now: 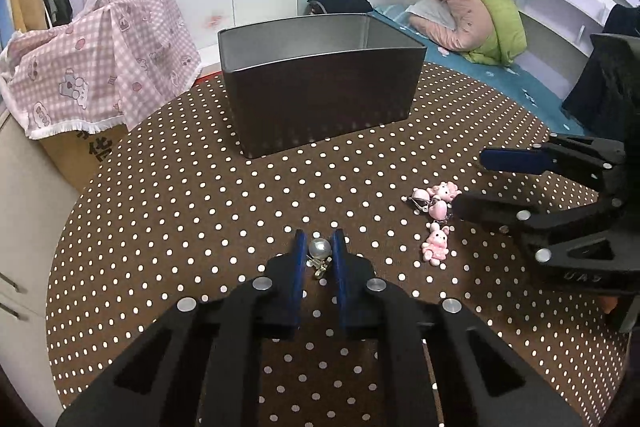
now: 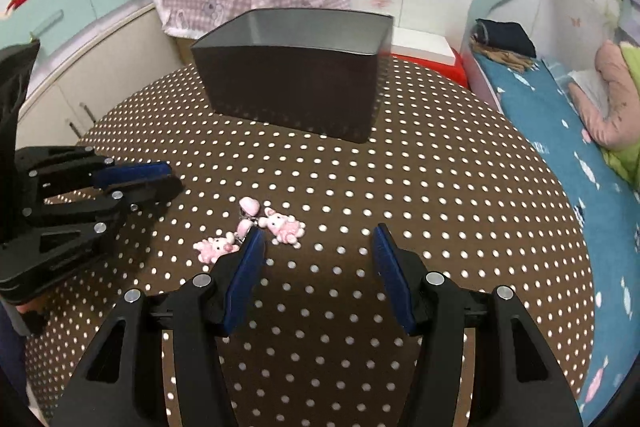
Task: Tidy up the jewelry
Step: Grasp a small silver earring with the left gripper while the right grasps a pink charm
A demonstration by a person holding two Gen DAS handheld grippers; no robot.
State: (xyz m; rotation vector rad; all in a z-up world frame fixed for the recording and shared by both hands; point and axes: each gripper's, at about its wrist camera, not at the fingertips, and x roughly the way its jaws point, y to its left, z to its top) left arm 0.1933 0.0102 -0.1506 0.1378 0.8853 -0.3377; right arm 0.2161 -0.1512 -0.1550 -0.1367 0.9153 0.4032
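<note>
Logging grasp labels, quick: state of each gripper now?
Left gripper: nearly closed around the pearl earring; contact cannot be told.
Right gripper: open, holding nothing, beside the pink charms.

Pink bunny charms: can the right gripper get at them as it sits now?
Probably yes. The right gripper is open, the pink bunny charms lie just ahead by its left finger, nothing between. The left gripper, around the pearl earring, sits clear.
</note>
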